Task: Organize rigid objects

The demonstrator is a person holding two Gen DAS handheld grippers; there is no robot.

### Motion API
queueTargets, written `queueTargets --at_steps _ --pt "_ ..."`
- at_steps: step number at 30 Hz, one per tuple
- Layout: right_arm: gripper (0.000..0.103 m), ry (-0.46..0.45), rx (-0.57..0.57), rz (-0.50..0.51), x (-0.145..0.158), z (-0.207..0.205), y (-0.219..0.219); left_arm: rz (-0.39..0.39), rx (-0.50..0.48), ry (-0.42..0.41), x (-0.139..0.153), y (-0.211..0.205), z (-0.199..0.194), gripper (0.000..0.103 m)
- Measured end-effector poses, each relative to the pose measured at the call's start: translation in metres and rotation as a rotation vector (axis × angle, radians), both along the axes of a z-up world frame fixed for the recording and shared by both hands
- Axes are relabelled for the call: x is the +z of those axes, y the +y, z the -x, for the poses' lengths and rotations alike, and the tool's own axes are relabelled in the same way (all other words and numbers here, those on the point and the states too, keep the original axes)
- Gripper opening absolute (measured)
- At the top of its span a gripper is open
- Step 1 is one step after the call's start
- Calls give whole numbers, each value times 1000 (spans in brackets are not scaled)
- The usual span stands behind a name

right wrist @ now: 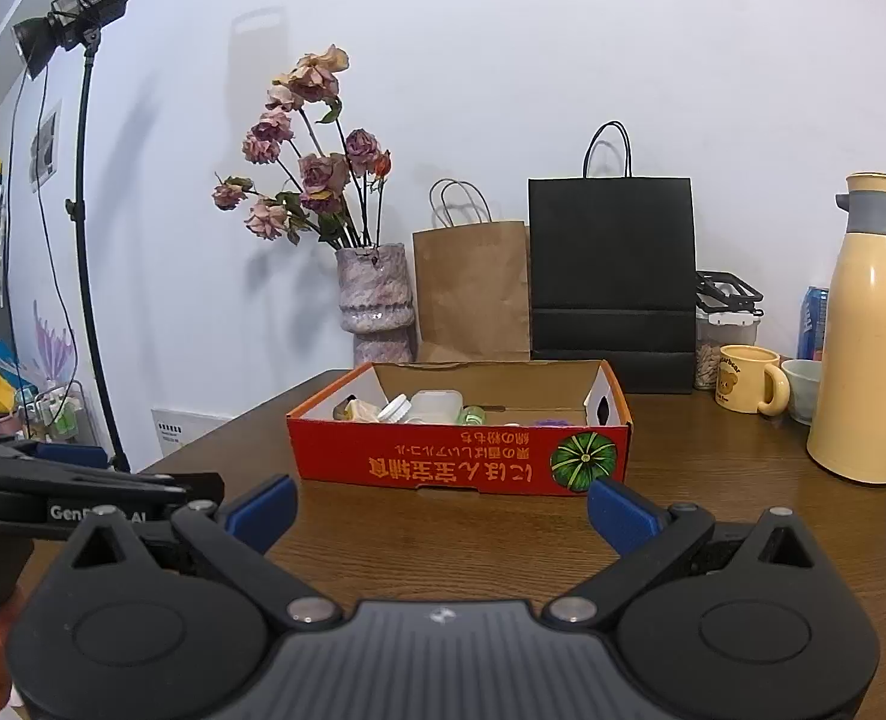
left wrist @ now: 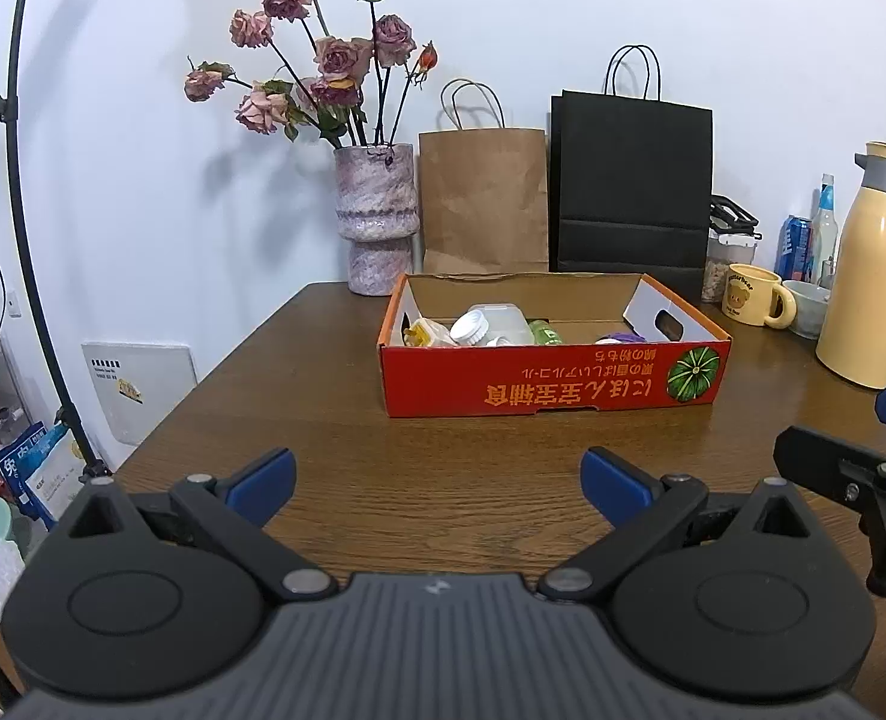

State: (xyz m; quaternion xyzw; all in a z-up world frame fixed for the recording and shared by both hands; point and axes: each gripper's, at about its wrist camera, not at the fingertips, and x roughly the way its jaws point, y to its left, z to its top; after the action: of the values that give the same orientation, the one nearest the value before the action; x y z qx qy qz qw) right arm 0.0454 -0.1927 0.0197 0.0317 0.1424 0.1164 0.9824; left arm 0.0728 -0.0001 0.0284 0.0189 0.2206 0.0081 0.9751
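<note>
Reading progress off the red cardboard box point(left wrist: 553, 375): several small items already sat inside it, namely a white screw cap point(left wrist: 472, 327) against a clear plastic container point(left wrist: 502, 318), a pale yellowish piece point(left wrist: 428, 333) toward the box's left end, a green-labelled bottle point(left wrist: 544, 333) near the middle, and something purple point(left wrist: 619, 337) toward its right end. Contents below the box's front wall were hidden, so a full count wasn't possible. No loose small objects showed on the wooden table point(left wrist: 443, 468) in front of the box. My read: either sorting was near done, or the box was the source and unloading hadn't started; the views didn't settle which.

Left gripper point(left wrist: 437, 483) had its blue fingers point(left wrist: 266, 480) spread wide with nothing between them, hovering over bare table short of the box's front wall, well apart from it. Right gripper point(right wrist: 441, 507) was likewise spread and empty, closer to the box, its right finger point(right wrist: 622, 507) lined up just below the box's front right corner in its own view, contact not evident.

Behind the box stood a flower vase point(left wrist: 374, 216), a brown paper bag point(left wrist: 483, 198) and a black paper bag point(left wrist: 631, 180); right of the box, a yellow mug point(left wrist: 751, 294) and a cream thermos point(left wrist: 868, 276).
</note>
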Motion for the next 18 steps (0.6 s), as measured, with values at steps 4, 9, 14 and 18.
queueTargets --at_steps 4,9,14,18 --pt "103 -2 4 2 1 0 -1 -2 1 0 0 0 1 103" --pt "103 -4 5 2 1 1 0 -2 1 -1 0 -1 0 103" --pt "103 -4 6 2 1 1 1 -1 0 0 0 -1 1 103" --pt "103 -2 7 3 1 1 2 -1 0 0 0 -1 0 103"
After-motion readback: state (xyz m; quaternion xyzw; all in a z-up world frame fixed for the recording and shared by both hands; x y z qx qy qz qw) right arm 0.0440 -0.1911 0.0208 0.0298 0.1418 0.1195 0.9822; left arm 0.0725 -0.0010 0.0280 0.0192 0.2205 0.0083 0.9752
